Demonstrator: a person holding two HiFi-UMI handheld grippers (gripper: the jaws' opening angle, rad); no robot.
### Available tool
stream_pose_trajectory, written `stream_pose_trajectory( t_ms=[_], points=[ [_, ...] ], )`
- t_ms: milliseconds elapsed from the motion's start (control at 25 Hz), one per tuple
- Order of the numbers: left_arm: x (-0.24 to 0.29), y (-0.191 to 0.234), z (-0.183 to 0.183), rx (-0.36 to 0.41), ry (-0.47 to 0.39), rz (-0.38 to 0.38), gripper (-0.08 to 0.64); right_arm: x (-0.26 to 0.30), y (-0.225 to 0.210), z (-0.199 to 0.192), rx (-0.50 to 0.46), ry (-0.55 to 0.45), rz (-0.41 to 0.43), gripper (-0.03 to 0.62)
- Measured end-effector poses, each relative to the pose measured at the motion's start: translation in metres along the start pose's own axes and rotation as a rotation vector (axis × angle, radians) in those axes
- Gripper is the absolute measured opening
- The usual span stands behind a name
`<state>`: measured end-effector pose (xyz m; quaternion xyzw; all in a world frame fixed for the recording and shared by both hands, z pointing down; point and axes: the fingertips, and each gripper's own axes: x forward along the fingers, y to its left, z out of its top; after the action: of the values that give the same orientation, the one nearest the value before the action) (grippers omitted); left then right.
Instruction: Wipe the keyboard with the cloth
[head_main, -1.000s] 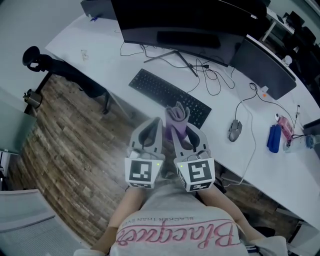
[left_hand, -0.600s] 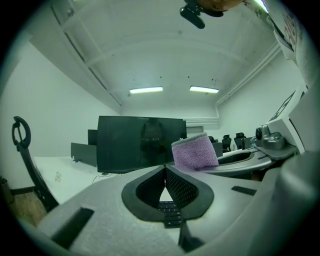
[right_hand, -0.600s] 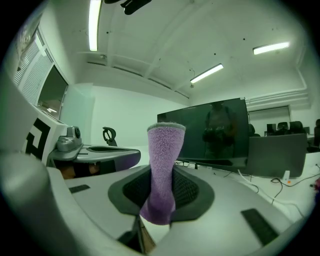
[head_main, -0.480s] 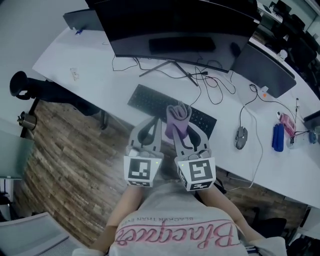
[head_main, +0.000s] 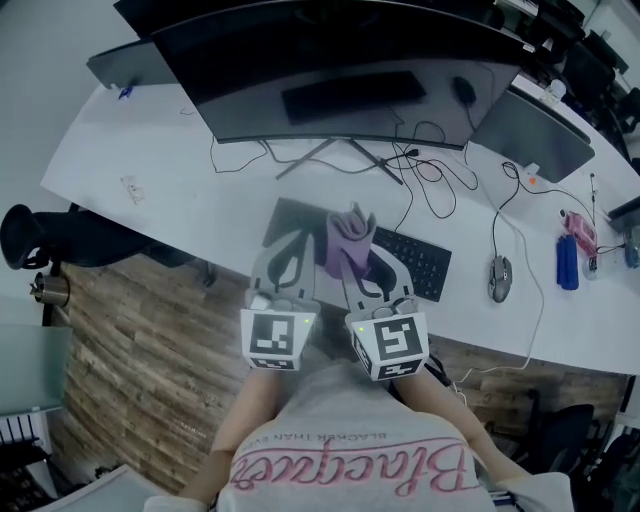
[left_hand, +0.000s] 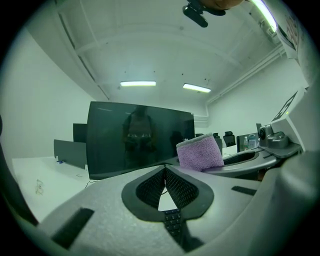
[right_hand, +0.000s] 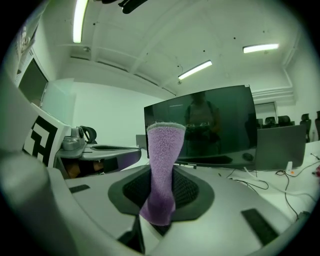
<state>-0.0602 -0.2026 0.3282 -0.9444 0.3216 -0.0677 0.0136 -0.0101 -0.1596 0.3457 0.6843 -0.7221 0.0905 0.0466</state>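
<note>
right gripper (head_main: 360, 262) clamped on cloth (head_main: 347, 238) | left gripper (head_main: 303, 235) pinched closed, empty | over last second I've closed in: cloth now above keyboard (head_main: 415, 262) left half, contact unclear | wipe about to start, I'd guess

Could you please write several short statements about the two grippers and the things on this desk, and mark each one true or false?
1. The right gripper is shut on the purple terry cloth. True.
2. The left gripper also holds this cloth. False: its jaws are together with nothing between them.
3. In the head view, the grey computer mouse lies to the left of the black keyboard. False: it lies to the right of it, on the white desk.
4. The screen of the large curved monitor is dark. True.
</note>
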Motion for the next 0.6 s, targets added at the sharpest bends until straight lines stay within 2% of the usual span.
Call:
stream_pose_trajectory(
  t_ms=[320, 480, 600],
  points=[
    [0.032, 0.047, -0.010, 0.009, 0.022, -0.084, 0.005, 0.051, 0.006, -0.002, 0.047, 0.023, -0.063, 0.087],
    [0.041, 0.072, -0.019, 0.004, 0.040, -0.102, 0.005, 0.070, 0.002, -0.001, 0.056, 0.032, -0.125, 0.087],
    [0.048, 0.093, -0.026, -0.010, 0.055, -0.098, 0.005, 0.087, 0.005, 0.001, 0.078, 0.042, -0.119, 0.087]
  ],
)
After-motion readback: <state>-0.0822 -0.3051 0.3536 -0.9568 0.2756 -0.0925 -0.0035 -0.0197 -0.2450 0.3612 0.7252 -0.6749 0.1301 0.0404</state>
